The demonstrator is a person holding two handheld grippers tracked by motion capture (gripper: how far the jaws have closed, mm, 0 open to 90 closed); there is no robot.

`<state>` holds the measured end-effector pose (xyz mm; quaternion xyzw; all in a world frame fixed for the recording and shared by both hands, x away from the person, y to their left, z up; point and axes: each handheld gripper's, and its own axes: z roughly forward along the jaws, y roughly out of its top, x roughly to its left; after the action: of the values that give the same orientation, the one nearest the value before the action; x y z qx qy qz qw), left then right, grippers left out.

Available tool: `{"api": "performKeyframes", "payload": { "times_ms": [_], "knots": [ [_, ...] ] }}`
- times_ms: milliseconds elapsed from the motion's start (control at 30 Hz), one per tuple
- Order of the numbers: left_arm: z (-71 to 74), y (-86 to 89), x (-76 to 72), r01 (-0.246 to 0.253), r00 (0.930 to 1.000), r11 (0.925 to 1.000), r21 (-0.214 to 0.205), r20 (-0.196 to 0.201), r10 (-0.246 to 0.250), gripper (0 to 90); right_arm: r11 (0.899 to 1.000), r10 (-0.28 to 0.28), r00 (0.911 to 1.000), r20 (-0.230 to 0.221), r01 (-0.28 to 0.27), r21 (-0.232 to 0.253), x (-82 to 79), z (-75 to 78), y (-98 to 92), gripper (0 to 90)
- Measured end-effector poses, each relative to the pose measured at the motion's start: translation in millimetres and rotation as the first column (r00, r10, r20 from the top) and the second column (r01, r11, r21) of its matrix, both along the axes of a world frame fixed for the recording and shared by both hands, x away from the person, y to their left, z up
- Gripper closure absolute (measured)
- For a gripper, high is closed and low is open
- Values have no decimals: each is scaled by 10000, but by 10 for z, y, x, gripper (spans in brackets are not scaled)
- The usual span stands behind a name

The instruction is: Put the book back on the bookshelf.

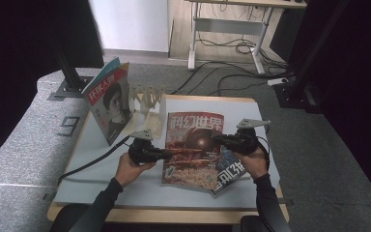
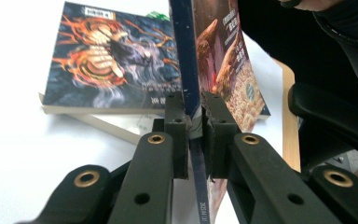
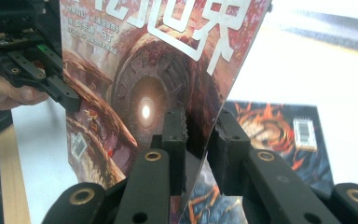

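Gripping the glossy red-brown science-fiction magazine [image 1: 193, 150] by its two side edges, you hold it raised off the white tabletop [image 1: 101, 169], near the front edge of the table. Your left gripper [image 1: 166, 153] is clamped on the magazine's spine edge; in the left gripper view its black pads [image 2: 176, 122] press both faces of the thin dark spine. Your right gripper [image 1: 218, 140] has the opposite edge between its jaws; the right gripper view shows the cover's edge running between the pads [image 3: 175, 135], which close tightly on it. Beneath the lifted magazine lies a dark paperback book with a fiery orange cover [image 1: 227, 174], flat on the tabletop, its corner showing at the lower right of the magazine in the high view. Farther back, left of centre, a pale wooden slatted book rack [image 1: 149, 104] stands on the table. Leaning upright against its left side is a red-topped magazine with a portrait cover [image 1: 108, 101]. Beyond the table, grey carpet [image 1: 319, 145] and a white-legged desk frame [image 1: 227, 29] with trailing black cables [image 1: 232, 48].
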<state>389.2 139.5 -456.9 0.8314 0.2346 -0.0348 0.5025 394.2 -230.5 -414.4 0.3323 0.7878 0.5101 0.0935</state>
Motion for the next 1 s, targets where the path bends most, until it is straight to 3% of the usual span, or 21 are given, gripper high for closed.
{"api": "performKeyframes", "payload": {
  "times_ms": [233, 267, 333, 433, 467, 500, 600, 833, 900, 933, 1000],
  "knots": [
    [105, 27, 6, -254, 9991, 9995, -212, 348, 261, 835, 9999, -15, 9983, 586, 5, 173, -15, 162, 53, 784],
    [148, 13, 0, -398, 9969, 9992, -11, 675, 398, 835, 10000, 11, 9962, 868, -19, 88, -30, 226, 90, 790],
    [168, 5, -2, -458, 9956, 9989, 38, 824, 454, 834, 10000, 3, 9953, 966, -1, -22, -36, 247, 104, 791],
    [220, -17, -20, -706, 9871, 9975, -17, 1437, 701, 831, 9998, -102, 9904, 1379, 124, -150, -57, 330, 140, 806],
    [233, -47, -51, -958, 9753, 9954, 84, 2006, 922, 832, 9995, -168, 9855, 1691, 213, -247, -70, 379, 149, 816],
    [233, -47, -51, -958, 9753, 9954, 84, 2006, 922, 835, 9991, -206, 9835, 1795, 269, -330, -77, 393, 155, 817],
    [215, -85, -93, -1139, 9580, 9927, 389, 2691, 994, 835, 9976, -244, 9794, 2005, 370, -592, -98, 404, 163, 817],
    [203, -53, -114, -869, 9631, 9953, 418, 2589, 732, 829, 9991, -95, 9779, 2088, 177, -377, -124, 379, 140, 811],
    [208, -47, -125, -679, 9654, 9960, 579, 2559, 509, 827, 9993, 3, 9765, 2155, 76, -357, -133, 377, 140, 807],
    [226, -50, -132, -657, 9630, 9941, 862, 2663, 405, 823, 9995, 78, 9764, 2161, -13, -302, -144, 377, 141, 800],
    [238, -56, -132, -668, 9625, 9933, 939, 2686, 394, 820, 9996, 139, 9759, 2180, -80, -280, -151, 377, 143, 799]
  ]
}}
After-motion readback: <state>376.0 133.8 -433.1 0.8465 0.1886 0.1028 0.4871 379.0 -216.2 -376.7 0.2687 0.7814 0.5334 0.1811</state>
